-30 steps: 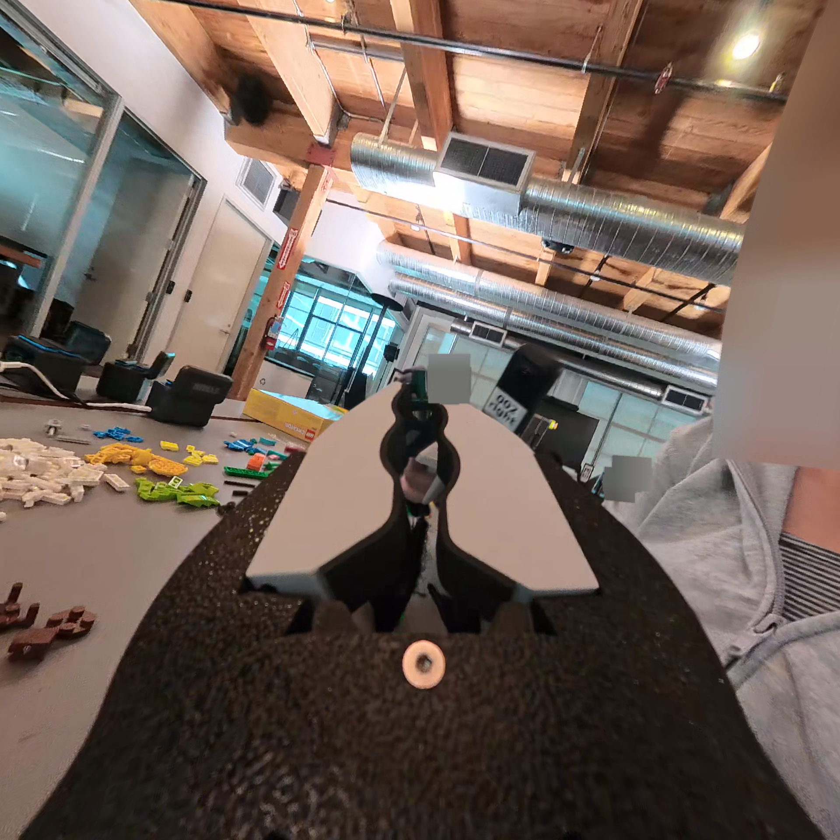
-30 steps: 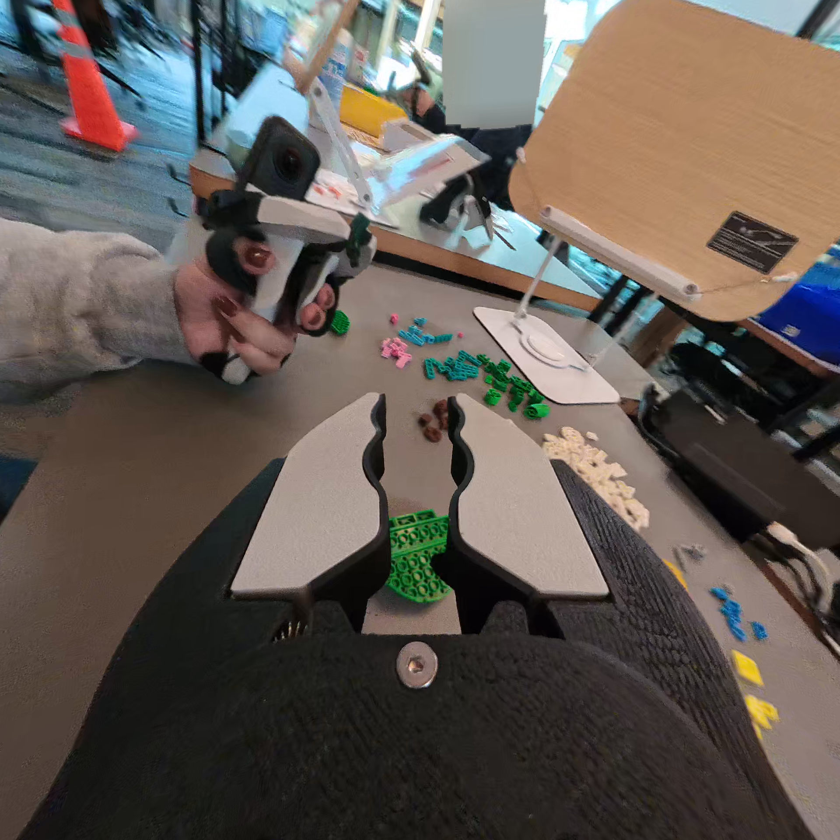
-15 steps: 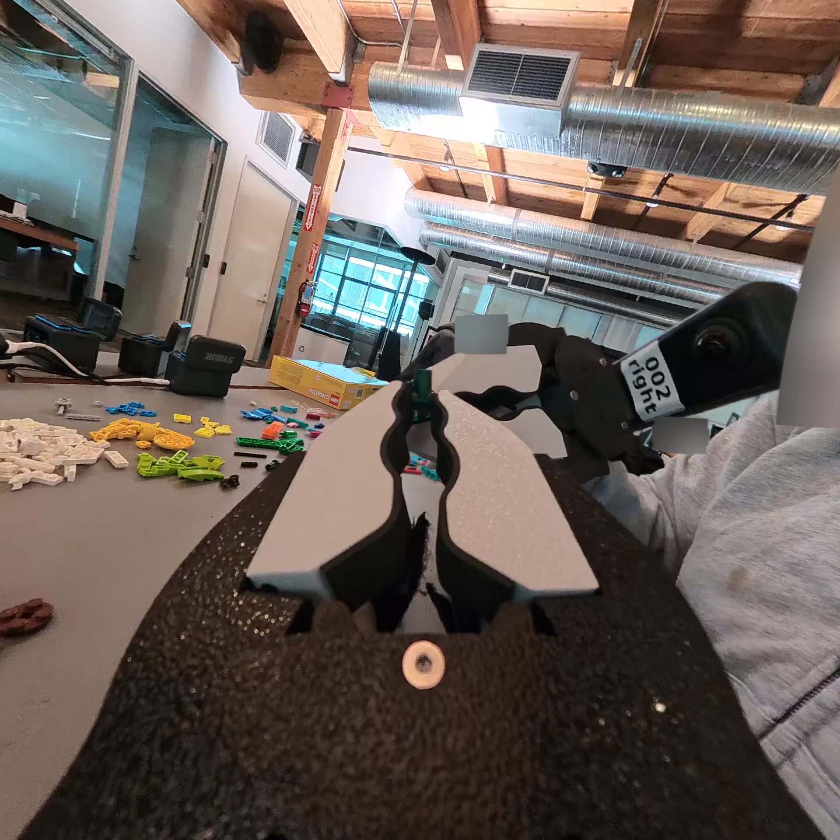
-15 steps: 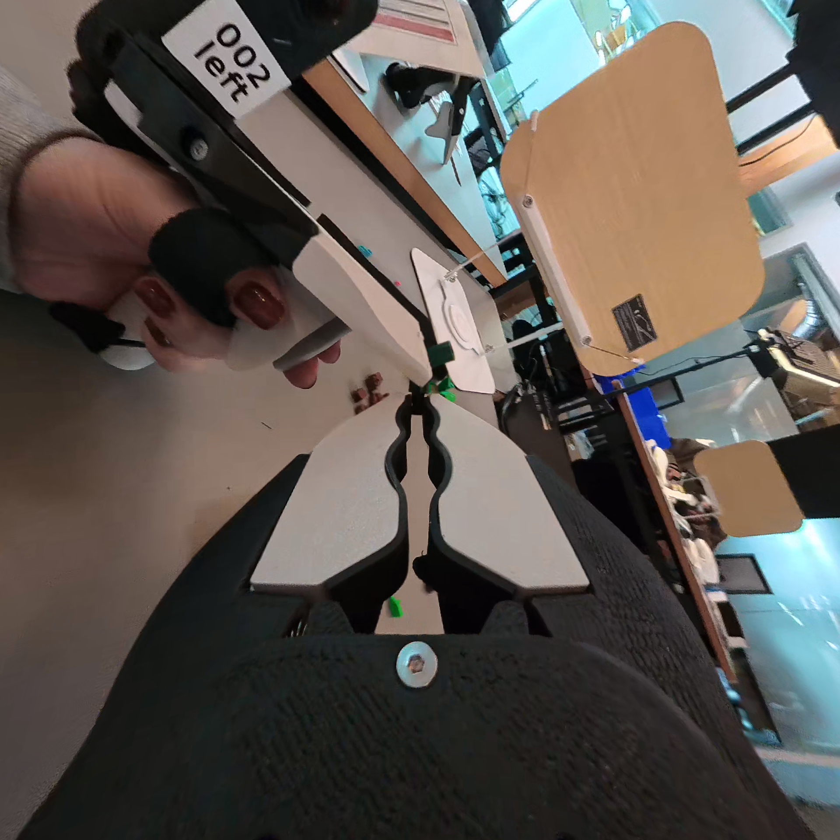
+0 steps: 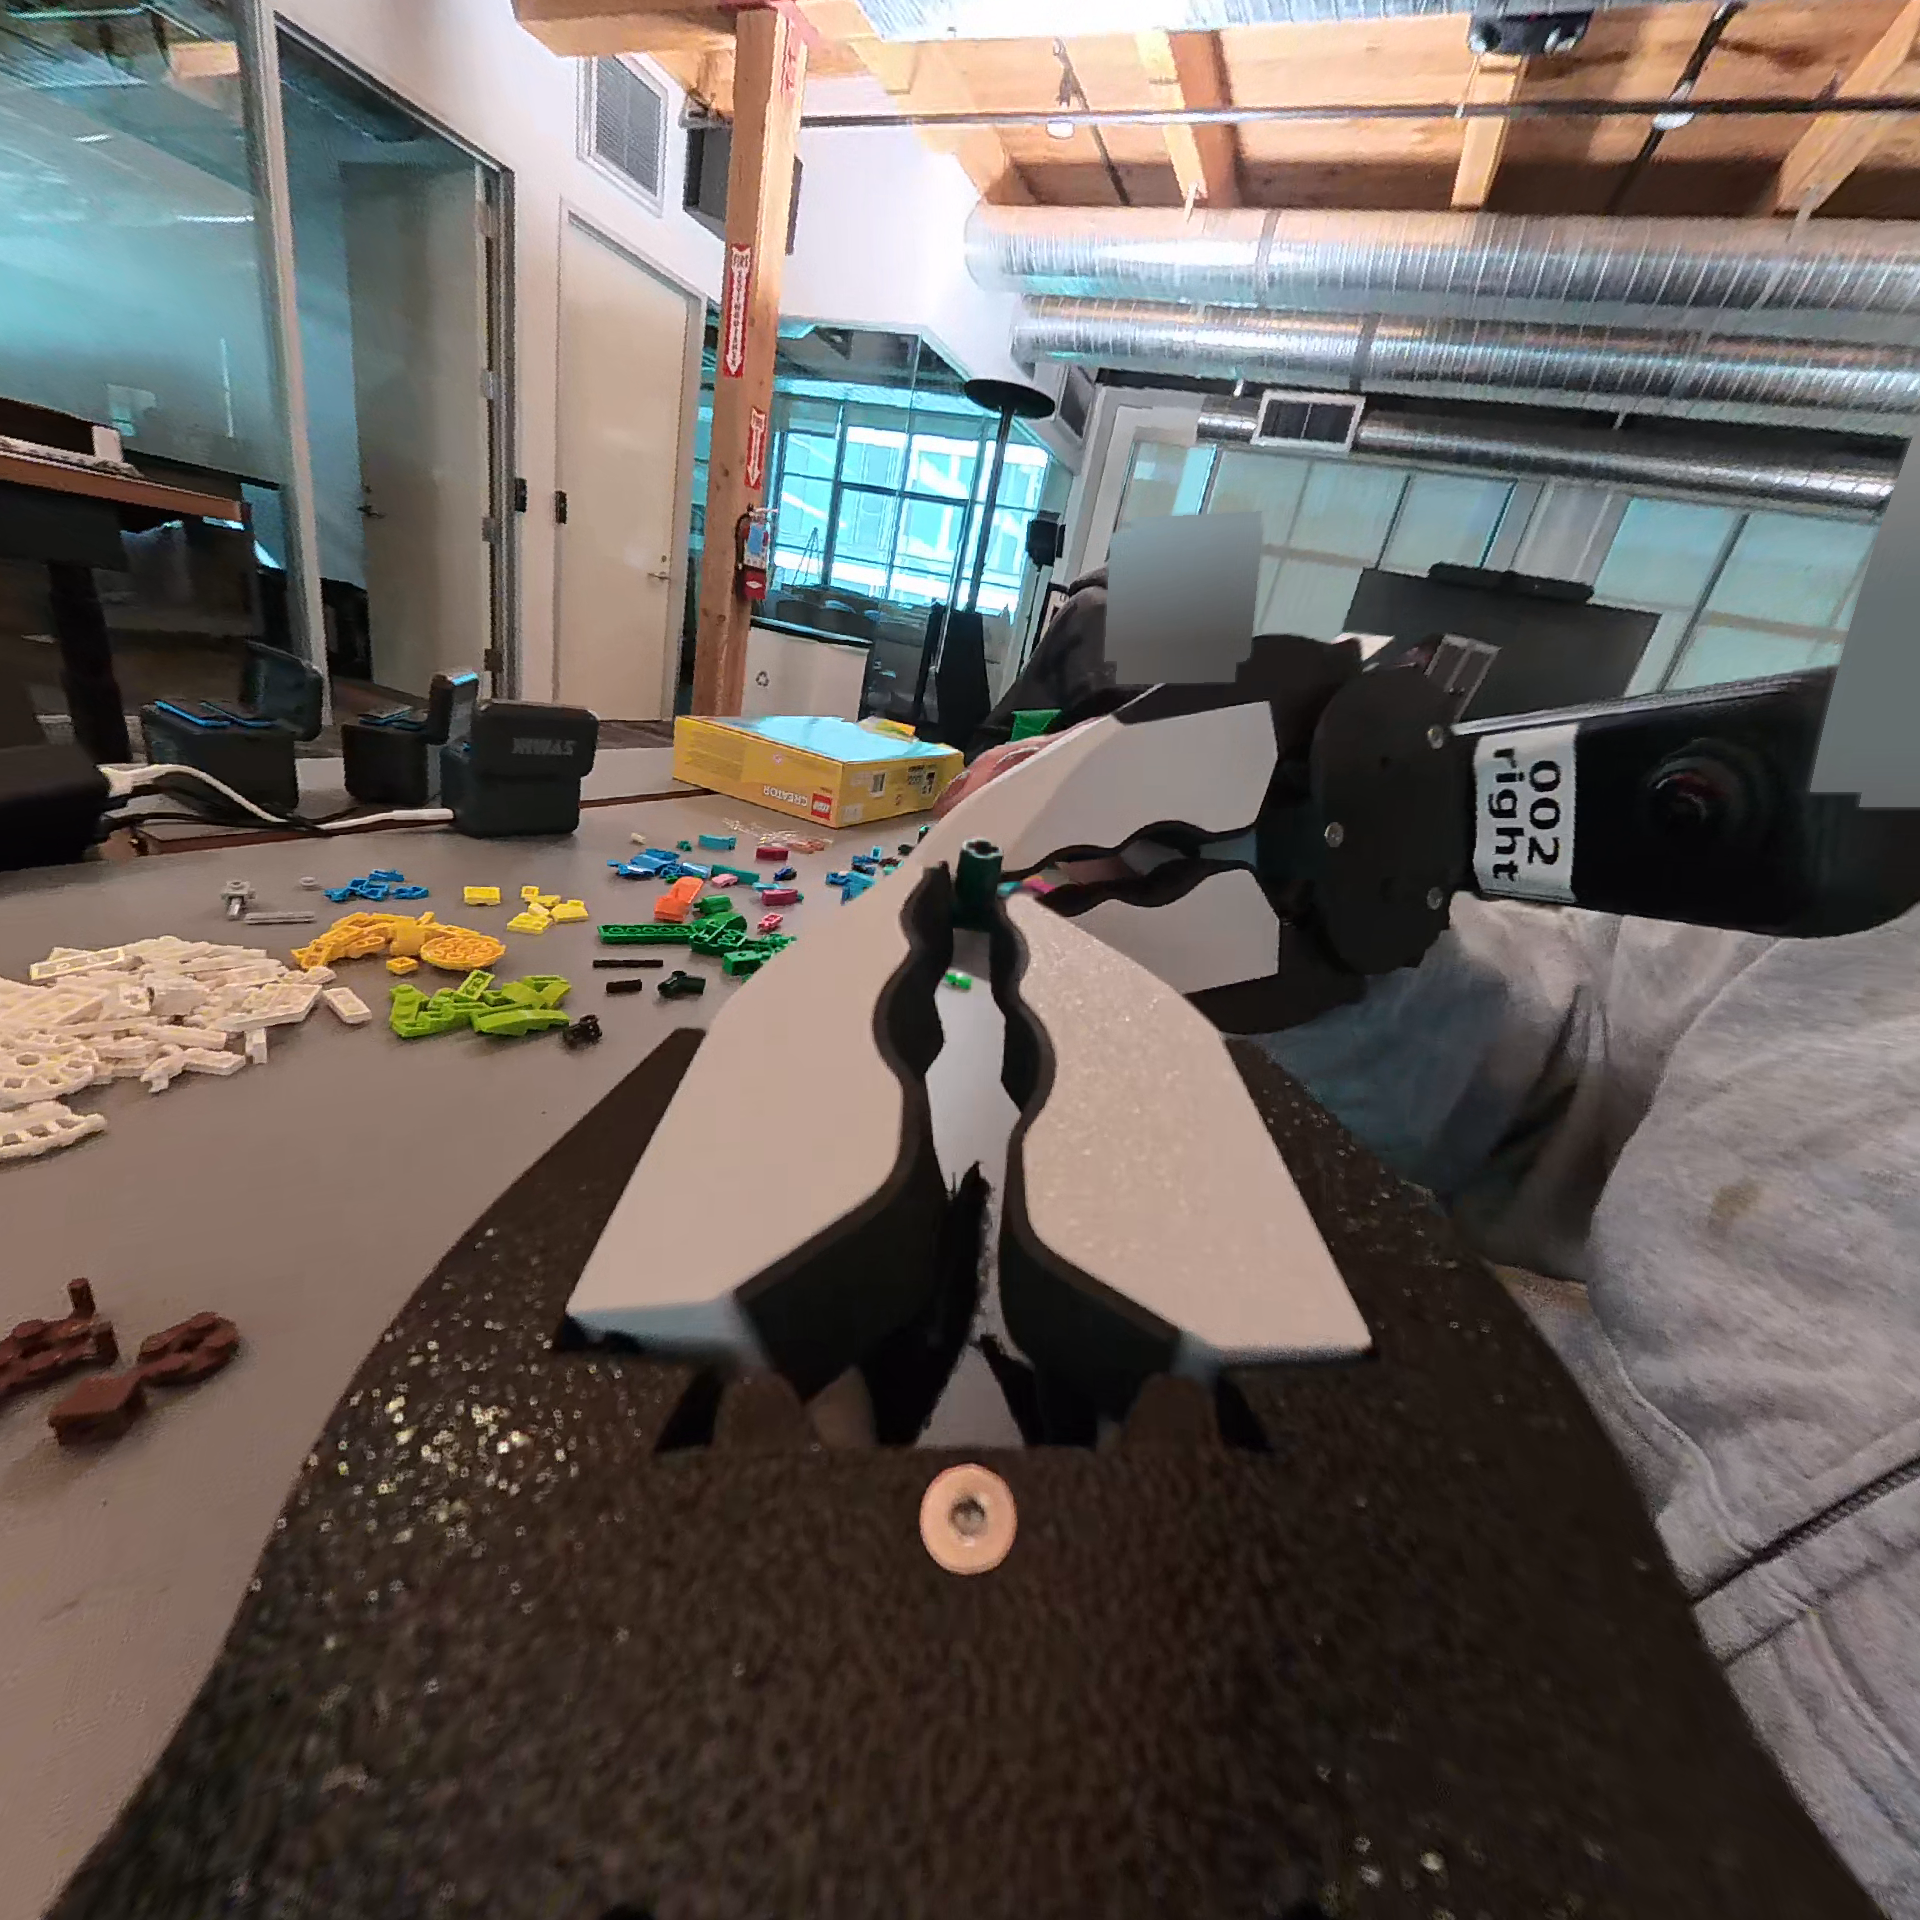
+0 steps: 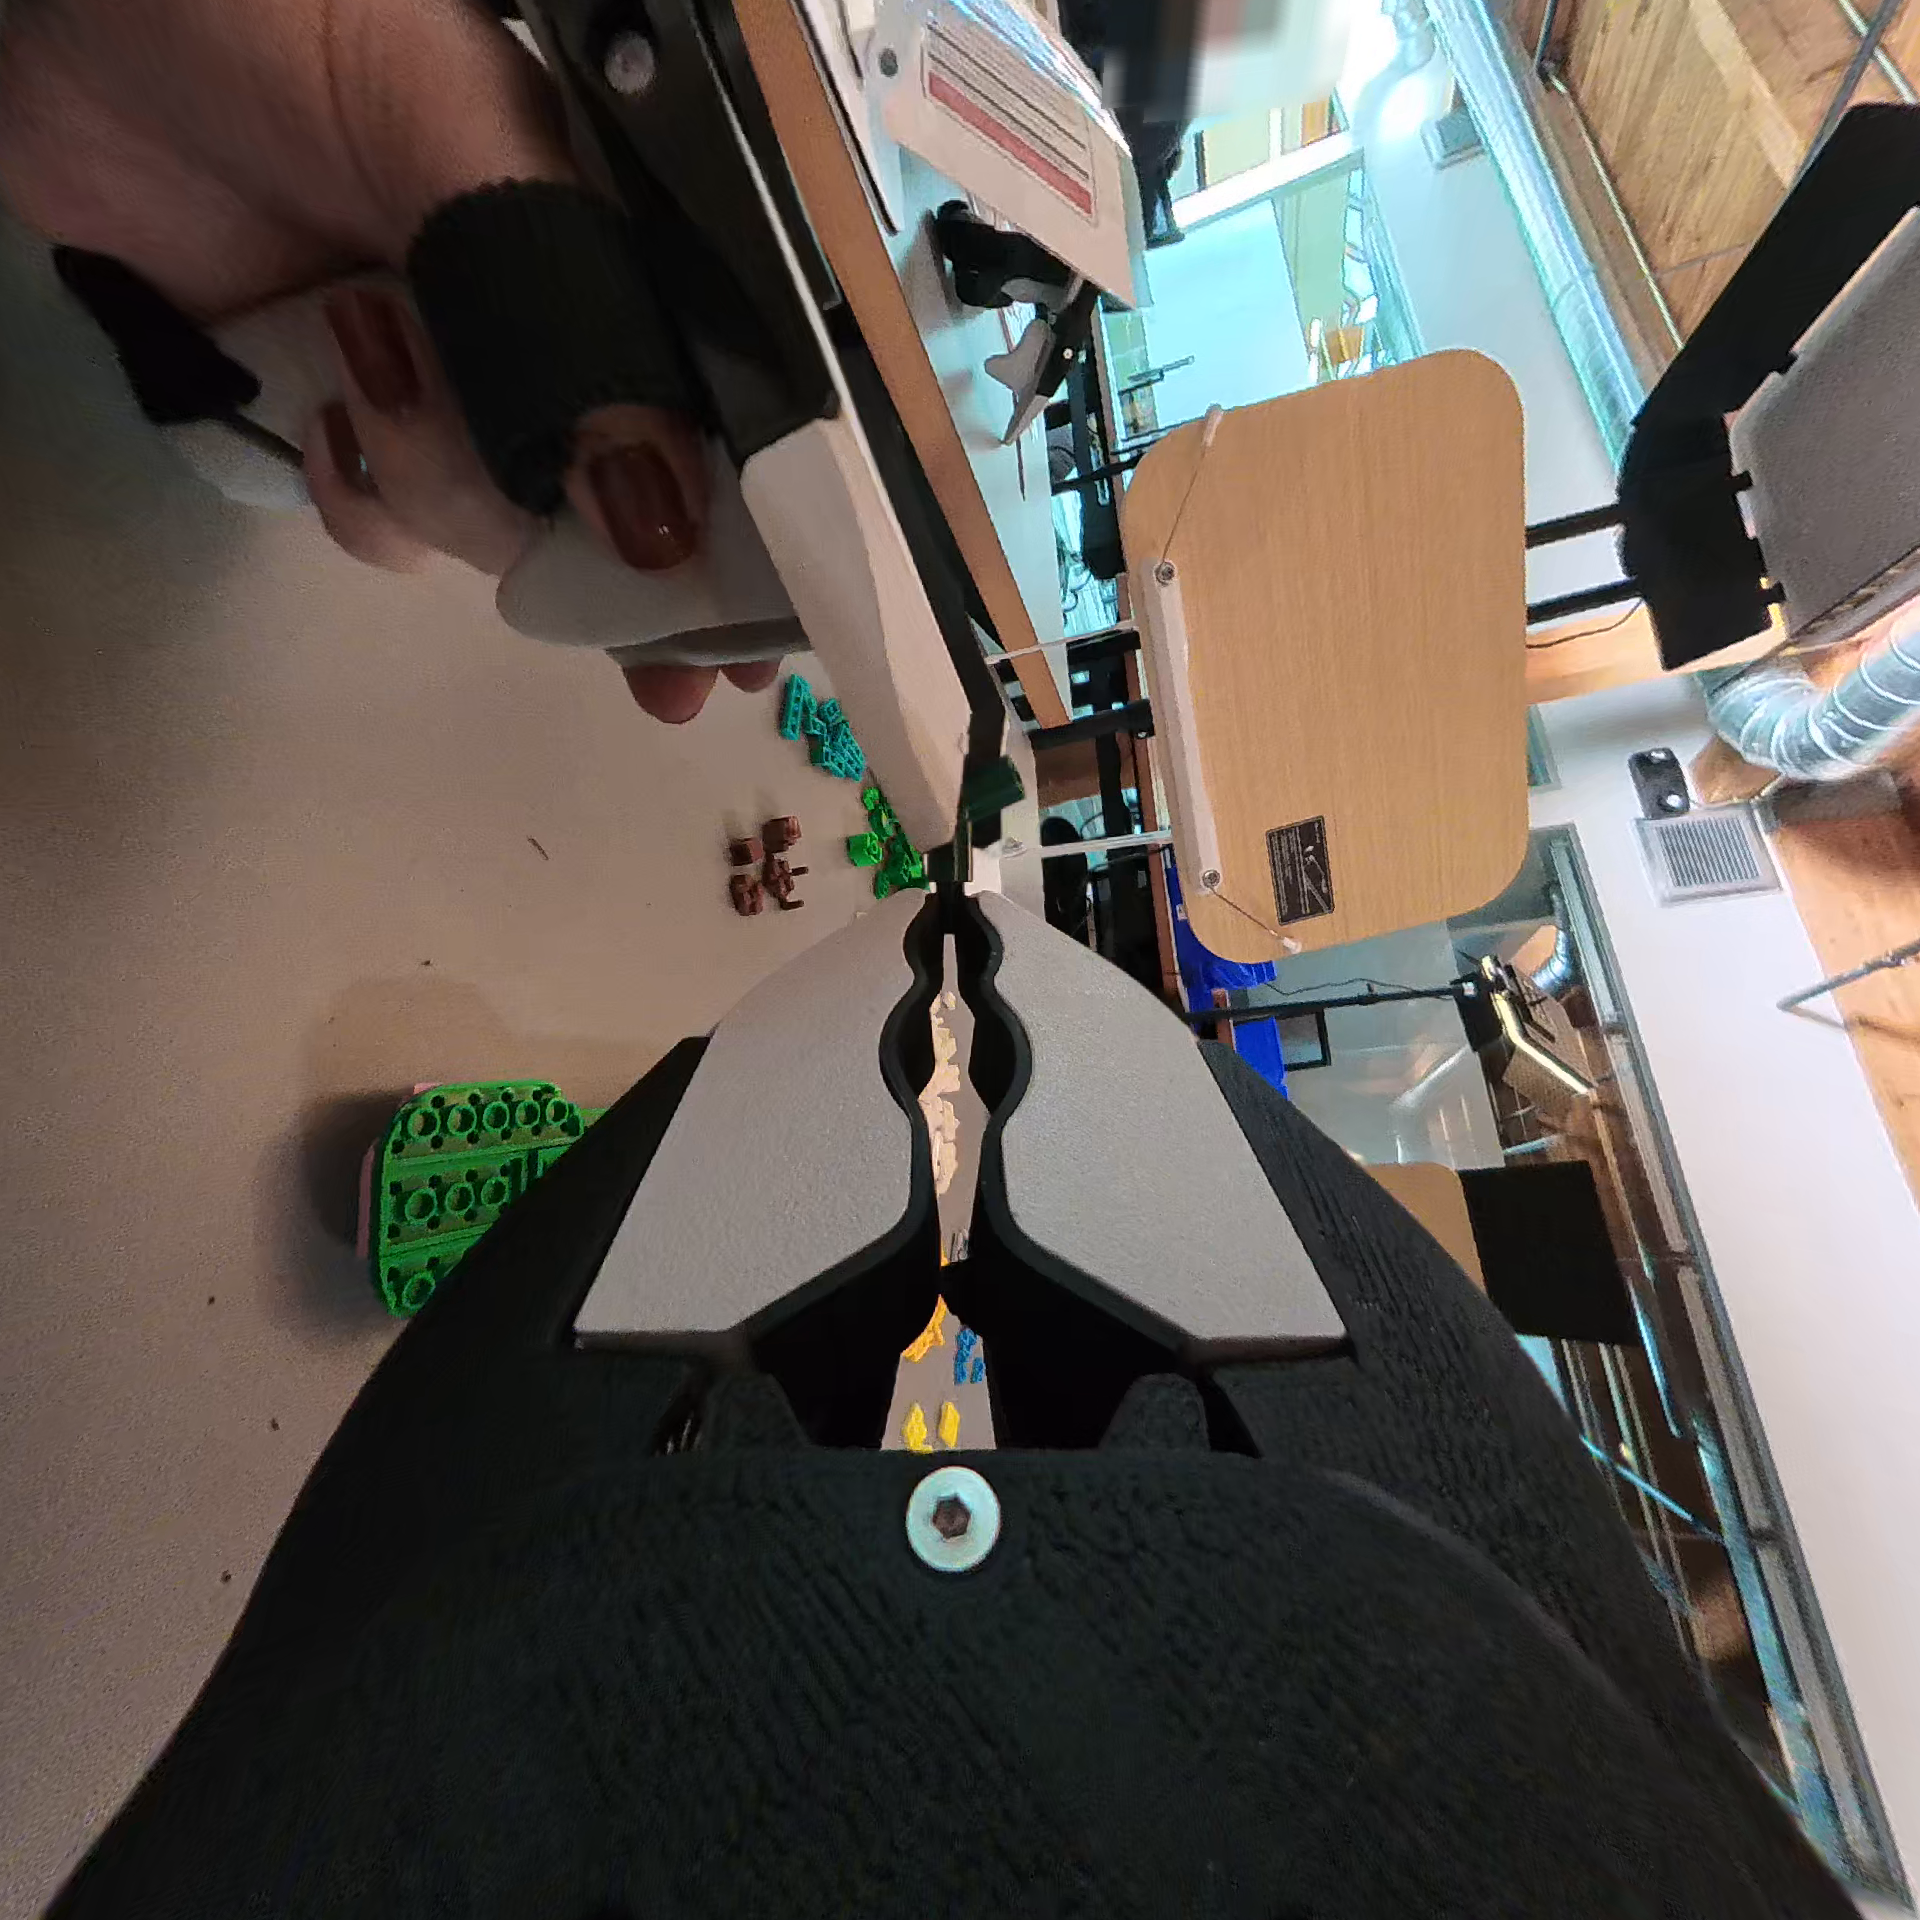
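Left wrist view: the left gripper (image 5: 971, 902) is raised above the grey table (image 5: 312, 1164), its two fingertips pressed on a small dark green piece (image 5: 977, 878) that stands up between them; the right gripper (image 5: 1013, 868) reaches in from the right, its tips meeting that same piece, though its grasp cannot be told from here; on the table beyond lie white pieces (image 5: 125, 1003), yellow pieces (image 5: 416, 940), lime pieces (image 5: 473, 1008), brown pieces (image 5: 114, 1361) and a yellow box (image 5: 810, 774)

Right wrist view: the right gripper (image 6: 951, 904) has its jaws drawn nearly together on a thin dark green plate (image 6: 951, 857) at the very tips; that plate runs up to the dark green piece (image 6: 992, 784) clamped in the left gripper (image 6: 971, 805), held by a hand (image 6: 343, 343); a bright green studded plate (image 6: 468, 1174) lies on the table just left of the right gripper; brown pieces (image 6: 764, 868) and teal pieces (image 6: 826, 732) lie farther off
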Available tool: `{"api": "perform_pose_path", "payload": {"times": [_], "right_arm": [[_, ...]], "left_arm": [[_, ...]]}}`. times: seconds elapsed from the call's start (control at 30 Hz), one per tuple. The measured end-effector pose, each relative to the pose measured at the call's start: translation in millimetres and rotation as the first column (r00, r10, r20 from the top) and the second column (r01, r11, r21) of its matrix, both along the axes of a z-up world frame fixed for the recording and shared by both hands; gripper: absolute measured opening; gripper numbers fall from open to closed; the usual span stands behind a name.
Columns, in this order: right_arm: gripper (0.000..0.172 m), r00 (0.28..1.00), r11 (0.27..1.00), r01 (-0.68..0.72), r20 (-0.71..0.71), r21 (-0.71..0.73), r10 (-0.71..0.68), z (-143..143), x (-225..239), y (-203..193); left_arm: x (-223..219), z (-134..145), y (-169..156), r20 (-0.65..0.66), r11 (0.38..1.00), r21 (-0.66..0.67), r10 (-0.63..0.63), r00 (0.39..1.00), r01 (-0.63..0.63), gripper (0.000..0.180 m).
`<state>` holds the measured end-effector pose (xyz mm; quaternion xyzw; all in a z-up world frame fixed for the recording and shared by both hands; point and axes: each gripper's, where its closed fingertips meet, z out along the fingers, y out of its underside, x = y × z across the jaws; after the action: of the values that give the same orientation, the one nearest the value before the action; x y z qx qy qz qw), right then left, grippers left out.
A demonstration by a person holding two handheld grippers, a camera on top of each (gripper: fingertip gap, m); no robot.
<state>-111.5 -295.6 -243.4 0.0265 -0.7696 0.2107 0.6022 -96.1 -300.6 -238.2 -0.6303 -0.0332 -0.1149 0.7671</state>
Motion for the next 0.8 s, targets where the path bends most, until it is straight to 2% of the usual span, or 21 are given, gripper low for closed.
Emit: {"api": "perform_pose_path", "payload": {"times": [0.17,0.2,0.23,0.27,0.3,0.33,0.4,0.47,0.53,0.67,0.8], "right_arm": [[0.002,0.999,0.999,-0.04,0.008,0.012,0.039,-4.4,3.9,3.3],[0.002,1.0,0.999,0.017,-0.001,0.041,-0.017,-4.8,-0.4,15.5],[0.002,0.992,0.987,0.123,-0.02,0.103,-0.122,-5.6,-8.7,44.7],[0.002,0.986,0.982,0.168,-0.001,0.085,-0.169,-5.6,-10.9,68.2],[0.002,0.983,0.984,0.179,0.046,0.023,-0.18,-4.9,-8.8,80.7],[0.002,0.981,0.982,0.188,0.044,0.03,-0.189,-3.1,-7.1,86.1],[0.001,0.987,0.979,0.161,0.001,0.124,-0.163,-4.7,-5.4,77.5],[0.001,0.993,0.969,0.115,-0.046,0.218,-0.108,-6.7,-5.5,60.9],[0.001,0.993,0.939,0.079,-0.113,0.336,-0.043,-4.4,-4.9,46.2],[0.002,0.979,0.832,0.031,-0.184,0.553,0.086,-3.7,-1.1,22.5],[0.003,0.971,0.741,0.0,-0.178,0.672,0.161,-5.5,1.6,12.8]], "left_arm": [[3.5,-5.6,-0.7,-0.027,0.999,-0.038,-0.004,1.0,0.003,0.007],[-2.1,-1.2,-6.5,-0.018,1.0,-0.001,0.024,1.0,-0.024,0.0],[-19.6,11.8,-23.6,0.042,0.993,0.086,0.083,0.996,-0.087,0.0],[-34.0,16.4,-37.9,0.077,0.99,0.092,0.1,0.992,-0.107,0.0],[-43.8,18.0,-47.8,0.068,0.987,0.082,0.134,0.989,-0.139,0.0],[-45.5,16.4,-50.5,0.035,0.986,0.052,0.156,0.987,-0.158,0.0],[-36.3,7.1,-38.1,-0.048,0.985,-0.056,0.163,0.986,-0.165,0.006],[-26.4,-7.3,-17.9,-0.161,0.96,-0.197,0.167,0.973,-0.197,0.029],[-21.8,-20.5,-2.7,-0.308,0.909,-0.317,0.171,0.936,-0.271,0.047],[-10.6,-19.8,13.3,-0.428,0.871,-0.37,0.148,0.891,-0.323,0.038],[-3.5,-21.8,20.7,-0.47,0.853,-0.404,0.116,0.875,-0.33,0.022]]}}
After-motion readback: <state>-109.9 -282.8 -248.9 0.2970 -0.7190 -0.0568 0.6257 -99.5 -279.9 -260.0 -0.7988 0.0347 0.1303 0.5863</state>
